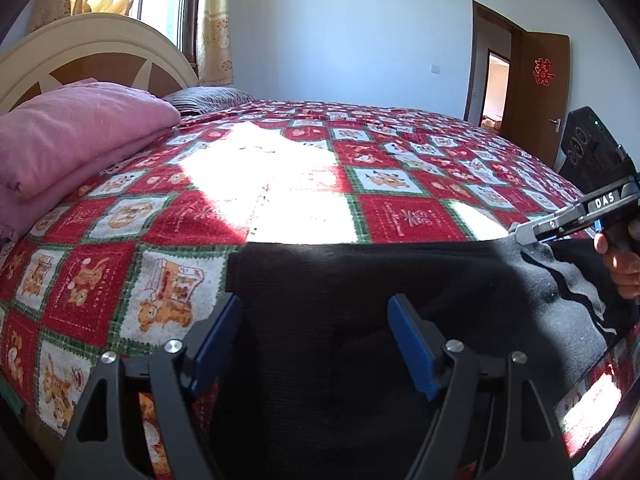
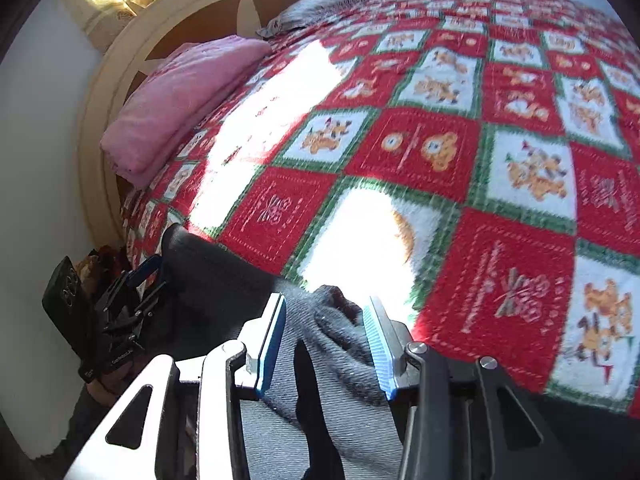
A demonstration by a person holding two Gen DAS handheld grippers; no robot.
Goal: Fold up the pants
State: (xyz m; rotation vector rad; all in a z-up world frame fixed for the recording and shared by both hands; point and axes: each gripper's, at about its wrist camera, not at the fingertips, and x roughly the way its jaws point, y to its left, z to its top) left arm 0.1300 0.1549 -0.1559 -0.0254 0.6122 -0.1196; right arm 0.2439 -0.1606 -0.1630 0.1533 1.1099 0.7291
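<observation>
Both jaws gape: my left hand-held gripper (image 1: 314, 344) straddles the pants (image 1: 360, 280) on the bed (image 1: 400, 216); my right hand-held gripper (image 2: 326, 340) brackets a bunched edge. I'd pinch evenly, then lift together.

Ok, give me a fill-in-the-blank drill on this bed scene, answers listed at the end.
1. The pants lying on the checkered bedspread are ____ in color.
2. The folded blanket by the headboard is ____.
3. The left gripper has its jaws ____.
4. The right gripper has ____ fabric between its fingers.

Answers: black; pink; open; pants
</observation>
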